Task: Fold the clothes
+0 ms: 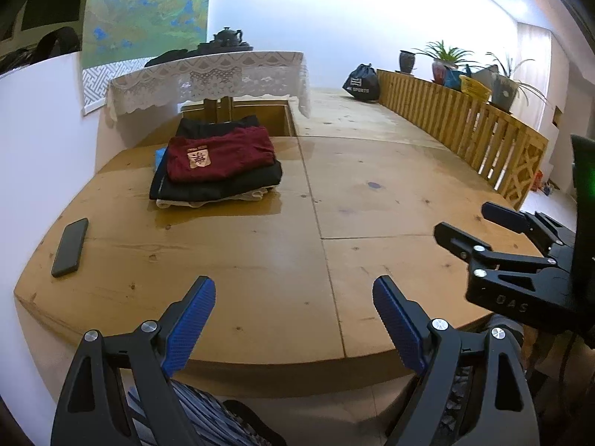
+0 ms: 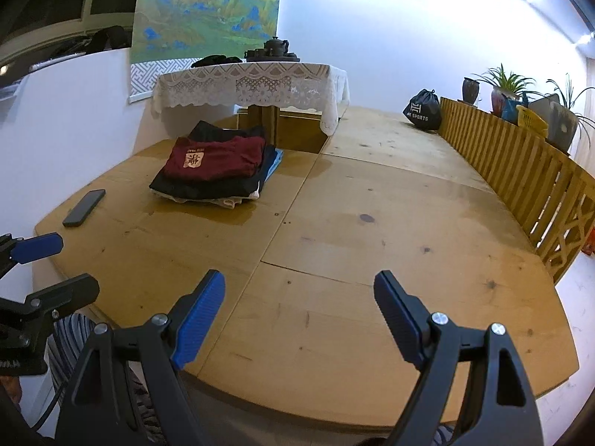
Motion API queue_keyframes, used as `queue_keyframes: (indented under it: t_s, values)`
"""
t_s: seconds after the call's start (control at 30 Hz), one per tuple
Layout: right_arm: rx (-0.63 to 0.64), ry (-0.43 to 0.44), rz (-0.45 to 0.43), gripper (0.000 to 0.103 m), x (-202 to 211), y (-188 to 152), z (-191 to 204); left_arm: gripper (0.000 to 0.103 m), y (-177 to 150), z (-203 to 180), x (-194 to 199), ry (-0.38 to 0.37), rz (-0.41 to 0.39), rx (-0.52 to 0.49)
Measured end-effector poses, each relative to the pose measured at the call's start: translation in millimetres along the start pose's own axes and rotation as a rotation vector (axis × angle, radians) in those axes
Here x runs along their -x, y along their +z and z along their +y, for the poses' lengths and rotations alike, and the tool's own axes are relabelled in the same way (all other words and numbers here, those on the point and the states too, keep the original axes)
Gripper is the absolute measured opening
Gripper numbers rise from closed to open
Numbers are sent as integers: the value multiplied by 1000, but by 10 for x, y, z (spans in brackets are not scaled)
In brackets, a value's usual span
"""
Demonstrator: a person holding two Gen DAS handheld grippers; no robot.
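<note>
You had a broad wooden surface (image 2: 334,230) in front of you, white walls behind and a slatted wooden railing (image 2: 520,171) along its right edge. The stack of folded clothes (image 1: 217,165) sat at far left, maroon piece on top, with a phone (image 1: 70,247) lying apart from it near the left edge. Your left hand-held gripper (image 1: 293,312) and right hand-held gripper (image 2: 299,306) both hung over the bare near edge, jaws spread wide, holding nothing.
</note>
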State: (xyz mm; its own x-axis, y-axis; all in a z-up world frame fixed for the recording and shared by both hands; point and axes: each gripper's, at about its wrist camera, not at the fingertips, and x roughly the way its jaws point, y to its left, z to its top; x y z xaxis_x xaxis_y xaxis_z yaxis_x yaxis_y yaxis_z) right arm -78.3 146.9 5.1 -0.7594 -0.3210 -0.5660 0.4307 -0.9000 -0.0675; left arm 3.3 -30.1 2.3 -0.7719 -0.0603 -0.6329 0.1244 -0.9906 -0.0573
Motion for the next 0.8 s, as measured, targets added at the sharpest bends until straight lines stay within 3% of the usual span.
queue_keyframes:
  t_s: [0.2, 0.8]
  values:
    - [23, -14, 3, 82, 74, -81, 70, 86, -53, -70, 45, -26, 8, -4]
    - [11, -13, -5, 82, 199, -125, -3, 86, -89, -136, 146, -8, -7, -22]
